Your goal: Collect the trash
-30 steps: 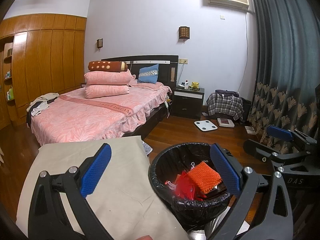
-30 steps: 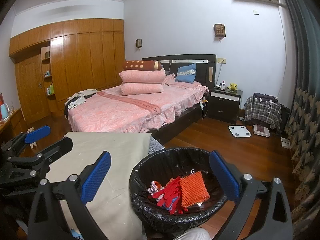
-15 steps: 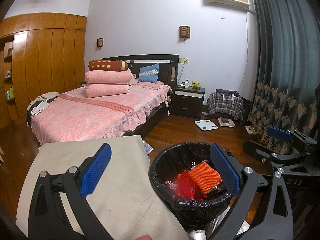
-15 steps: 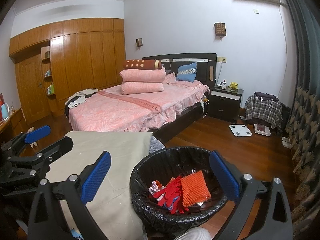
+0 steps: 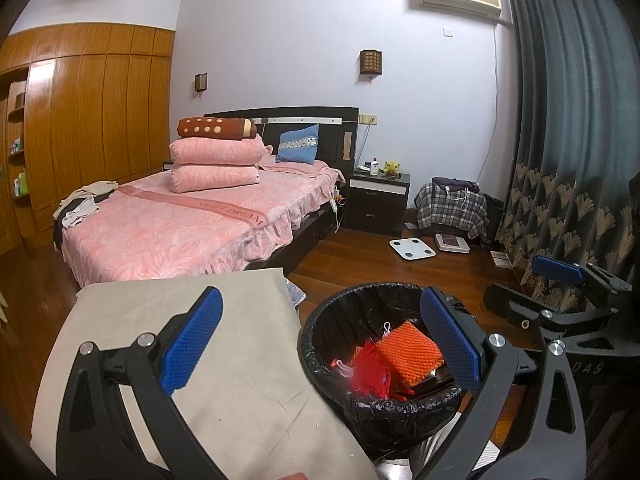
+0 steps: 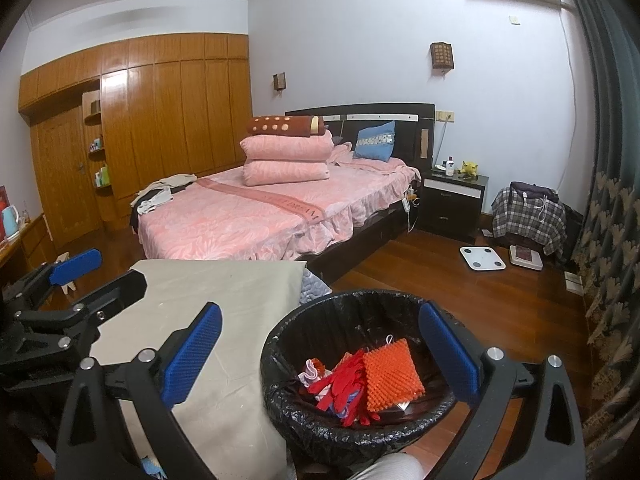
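Note:
A round bin with a black liner (image 5: 320, 344) (image 6: 276, 360) stands on the wood floor beside a beige-covered table (image 5: 224, 392) (image 6: 224, 296). Inside lie an orange knitted pad (image 5: 410, 352) (image 6: 392, 374) and red stringy scraps (image 5: 374, 370) (image 6: 344, 384). My left gripper (image 5: 320, 344) hangs open above the table edge and bin, nothing between its blue pads (image 5: 192, 340). My right gripper (image 6: 320, 352) is open too, over the bin, and empty. Each gripper shows at the edge of the other's view, the right gripper (image 5: 560, 276) on the right, the left gripper (image 6: 76, 262) on the left.
A pink bed (image 5: 172, 224) with stacked pillows fills the middle of the room. A dark nightstand (image 5: 378, 200), a plaid-covered pile (image 5: 452, 208), a white scale (image 5: 412, 248) and a dark curtain (image 5: 568, 120) lie to the right. Wooden wardrobes (image 6: 160, 120) line the left wall.

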`<state>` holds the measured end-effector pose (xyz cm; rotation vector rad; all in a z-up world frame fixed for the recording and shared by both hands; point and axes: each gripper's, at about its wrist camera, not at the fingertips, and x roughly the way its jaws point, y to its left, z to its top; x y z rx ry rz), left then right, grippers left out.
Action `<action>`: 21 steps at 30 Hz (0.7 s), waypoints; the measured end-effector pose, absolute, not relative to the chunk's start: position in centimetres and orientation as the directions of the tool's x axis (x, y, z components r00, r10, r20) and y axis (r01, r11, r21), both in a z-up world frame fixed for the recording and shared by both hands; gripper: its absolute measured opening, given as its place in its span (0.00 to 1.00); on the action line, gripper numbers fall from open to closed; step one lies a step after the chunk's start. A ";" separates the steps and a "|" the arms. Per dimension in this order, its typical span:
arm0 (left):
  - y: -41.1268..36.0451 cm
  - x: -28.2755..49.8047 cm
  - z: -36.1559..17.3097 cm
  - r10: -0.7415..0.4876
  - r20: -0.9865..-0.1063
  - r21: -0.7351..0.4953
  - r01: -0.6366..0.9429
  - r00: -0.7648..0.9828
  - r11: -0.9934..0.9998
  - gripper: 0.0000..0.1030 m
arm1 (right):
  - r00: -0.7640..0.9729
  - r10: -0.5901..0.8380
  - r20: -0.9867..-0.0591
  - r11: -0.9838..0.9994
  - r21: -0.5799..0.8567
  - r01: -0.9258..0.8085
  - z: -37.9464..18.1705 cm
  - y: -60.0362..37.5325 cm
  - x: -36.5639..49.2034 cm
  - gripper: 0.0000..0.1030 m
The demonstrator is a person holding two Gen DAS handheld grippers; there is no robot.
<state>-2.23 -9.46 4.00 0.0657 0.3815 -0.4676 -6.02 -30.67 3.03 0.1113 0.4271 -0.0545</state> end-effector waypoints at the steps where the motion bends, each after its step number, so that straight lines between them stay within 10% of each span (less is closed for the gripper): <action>1: -9.4 -2.3 4.0 -0.427 -0.375 -0.025 0.452 0.823 0.892 0.94 | 0.908 -0.029 -0.418 0.993 0.096 0.076 3.0 -30.6 -5.9 0.94; 21: -9.4 -2.5 2.8 -0.424 -0.391 -0.037 0.446 0.817 0.894 0.94 | 0.905 -0.028 -0.424 0.992 0.096 0.076 2.8 -30.6 -5.4 0.94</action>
